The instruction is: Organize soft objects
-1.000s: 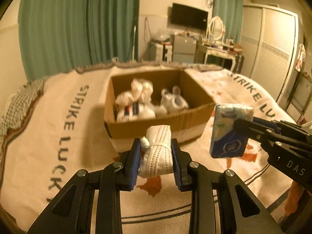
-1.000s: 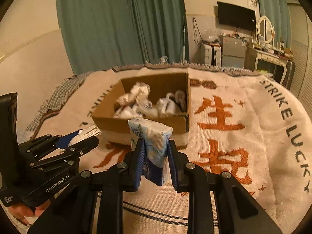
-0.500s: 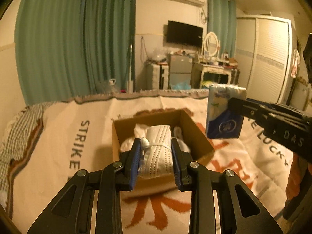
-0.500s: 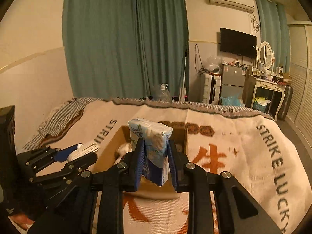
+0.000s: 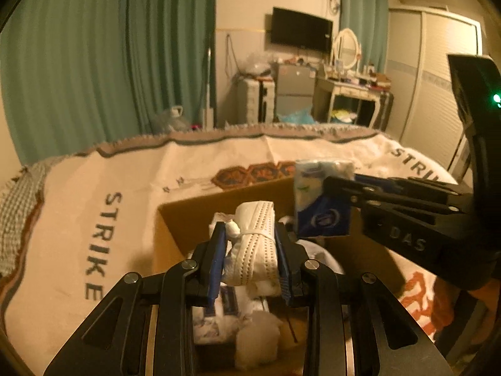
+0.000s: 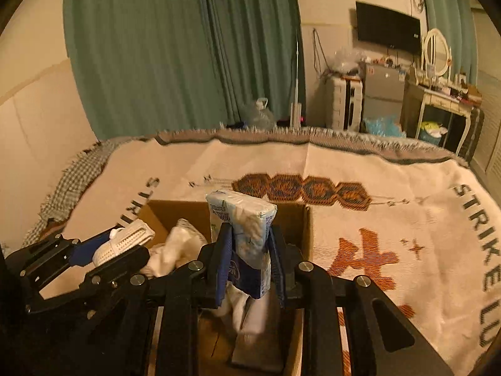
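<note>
— Jaws on the left gripper (image 5: 250, 260)?
— Clenched on a rolled white cloth bundle (image 5: 256, 244), held over the cardboard box (image 5: 175, 228) on the bed's blanket (image 5: 94, 194).
— And the right gripper (image 6: 249, 263)?
— Clamped on a tissue pack (image 6: 242, 232), blue and white, upright above the same box.
— What's inside?
— White soft items (image 5: 256, 338), crumpled together; one looks like a wrapped pack, blurred.

Heavy green curtains (image 6: 175, 50) fill the upper left. A black wall-mounted television (image 6: 387, 28) hangs upper right — an oval white-framed mirror (image 6: 436, 49) beside it.
</note>
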